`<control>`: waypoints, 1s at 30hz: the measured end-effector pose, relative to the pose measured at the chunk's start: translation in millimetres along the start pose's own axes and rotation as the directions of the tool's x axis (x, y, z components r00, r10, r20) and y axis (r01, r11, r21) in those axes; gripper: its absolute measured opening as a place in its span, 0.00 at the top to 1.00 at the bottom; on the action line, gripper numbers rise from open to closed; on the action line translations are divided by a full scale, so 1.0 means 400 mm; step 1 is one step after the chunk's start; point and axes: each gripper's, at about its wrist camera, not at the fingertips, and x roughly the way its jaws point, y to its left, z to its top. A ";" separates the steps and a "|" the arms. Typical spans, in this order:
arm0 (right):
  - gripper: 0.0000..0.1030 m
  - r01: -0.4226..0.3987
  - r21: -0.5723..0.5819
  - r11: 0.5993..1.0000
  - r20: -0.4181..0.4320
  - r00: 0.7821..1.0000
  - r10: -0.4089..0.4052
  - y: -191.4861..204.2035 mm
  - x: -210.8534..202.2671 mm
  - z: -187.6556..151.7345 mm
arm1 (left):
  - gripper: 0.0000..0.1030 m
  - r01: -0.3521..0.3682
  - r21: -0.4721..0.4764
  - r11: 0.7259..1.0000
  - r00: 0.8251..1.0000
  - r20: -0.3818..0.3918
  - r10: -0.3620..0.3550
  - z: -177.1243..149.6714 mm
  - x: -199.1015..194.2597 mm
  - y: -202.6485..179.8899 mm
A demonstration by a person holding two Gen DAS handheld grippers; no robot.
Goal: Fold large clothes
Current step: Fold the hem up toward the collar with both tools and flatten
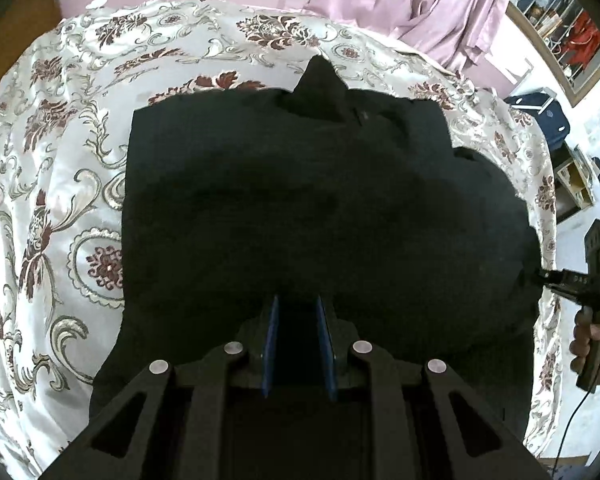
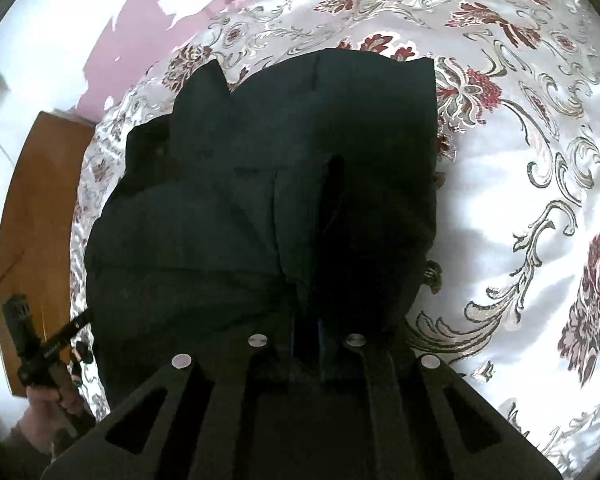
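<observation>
Both grippers work the near edge of a black garment [image 1: 300,200]. Left gripper [image 1: 298,312]: blue pads [image 1: 270,344] stand apart w/ a clear gap, tips low over the garment's near hem; can't tell if they touch the cloth. Right gripper [image 2: 308,340]: pads nearly together, black cloth bunched up between and around them, so it looks clamped on the garment's edge; folds fan out from that point.

Largest first: bedspread [image 1: 52,200], shiny white satin w/ maroon and grey floral scrolls, covers the bed. Black garment lies spread on it, roughly rectangular, a pointed flap sticking up at the far edge, a rounded lump on its right side in the left wrist view. Pink curtain [image 1: 420,0] hangs behind the bed; pink wall w/ peeled patches beside it. Wooden board [image 2: 36,220] sits off the bed's edge in the right wrist view. Shelf unit w/ clutter [image 1: 560,28] far right.
</observation>
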 end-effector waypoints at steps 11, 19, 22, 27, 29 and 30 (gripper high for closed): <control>0.42 -0.091 0.061 0.994 0.251 0.965 0.073 -0.020 -0.219 -0.149 | 0.82 0.159 0.085 0.984 0.987 0.007 -0.161 0.054 0.087 -0.233; 0.42 -0.132 0.033 0.991 0.198 0.972 0.123 -0.025 -0.229 -0.303 | 0.82 0.008 0.128 0.992 0.997 -0.076 0.002 0.025 0.227 -0.310; 0.42 -0.113 0.019 0.993 0.183 0.977 0.108 -0.046 -0.243 -0.345 | 0.82 -0.046 0.177 0.983 0.994 -0.091 0.063 0.013 0.254 -0.324; 0.42 -0.093 0.004 0.996 0.155 0.984 0.091 -0.084 -0.275 -0.380 | 0.82 -0.091 0.186 0.978 0.986 -0.118 0.114 0.010 0.273 -0.331; 0.42 -0.080 -0.011 0.997 0.148 0.986 0.081 -0.089 -0.288 -0.387 | 0.82 -0.104 0.190 0.976 0.986 -0.112 0.126 0.010 0.253 -0.340; 0.42 -0.074 -0.019 0.997 0.145 0.987 0.076 -0.090 -0.294 -0.389 | 0.82 -0.105 0.189 0.976 0.985 -0.112 0.128 0.012 0.244 -0.342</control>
